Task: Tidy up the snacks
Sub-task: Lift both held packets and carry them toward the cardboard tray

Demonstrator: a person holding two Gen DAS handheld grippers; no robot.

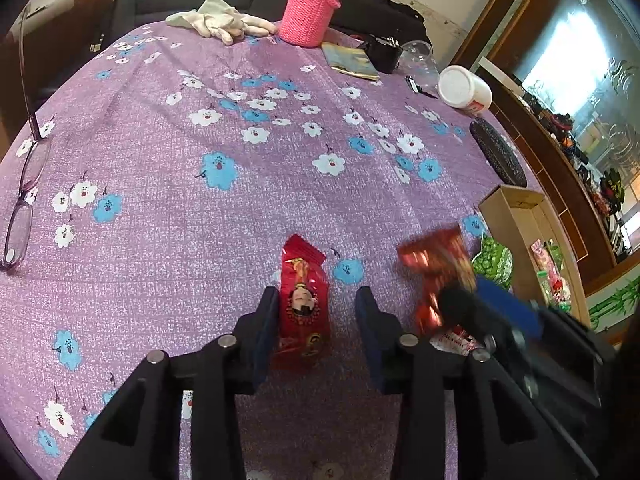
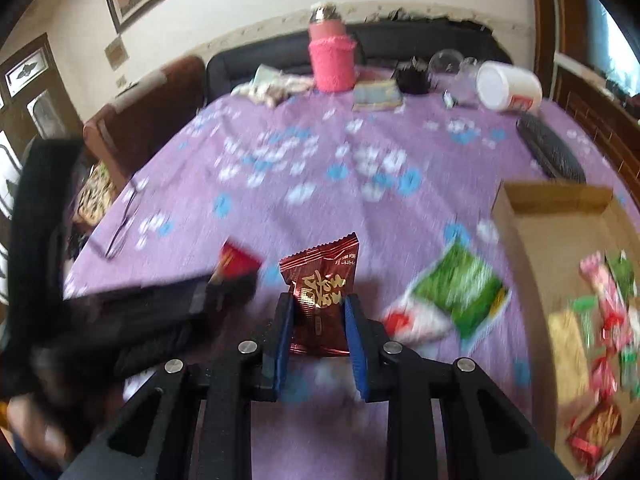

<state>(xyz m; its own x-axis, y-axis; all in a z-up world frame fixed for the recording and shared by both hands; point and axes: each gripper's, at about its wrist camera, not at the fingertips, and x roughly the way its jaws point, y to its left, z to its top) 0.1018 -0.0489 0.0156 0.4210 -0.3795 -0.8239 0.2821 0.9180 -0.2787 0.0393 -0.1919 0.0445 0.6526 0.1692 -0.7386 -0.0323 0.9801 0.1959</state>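
A bright red snack packet [image 1: 304,304] lies on the purple flowered cloth [image 1: 200,240] between the jaws of my left gripper [image 1: 317,294]. It rests against the left pad, with a gap at the right pad, so the gripper is open. My right gripper [image 2: 318,299] is shut on a dark red packet [image 2: 324,292] with gold lettering, held above the cloth. In the left wrist view that packet [image 1: 436,264] is a blur to the right. A green packet [image 2: 460,292] lies beside the open cardboard box [image 2: 516,216], which holds several snacks.
Eyeglasses [image 1: 24,184] lie at the cloth's left edge. At the far end are white gloves [image 1: 224,22], a pink knit-covered bottle [image 1: 310,12], a small book [image 1: 350,62], a tipped white jar [image 1: 464,90] and a dark oval case [image 1: 498,152]. A dark sofa stands behind.
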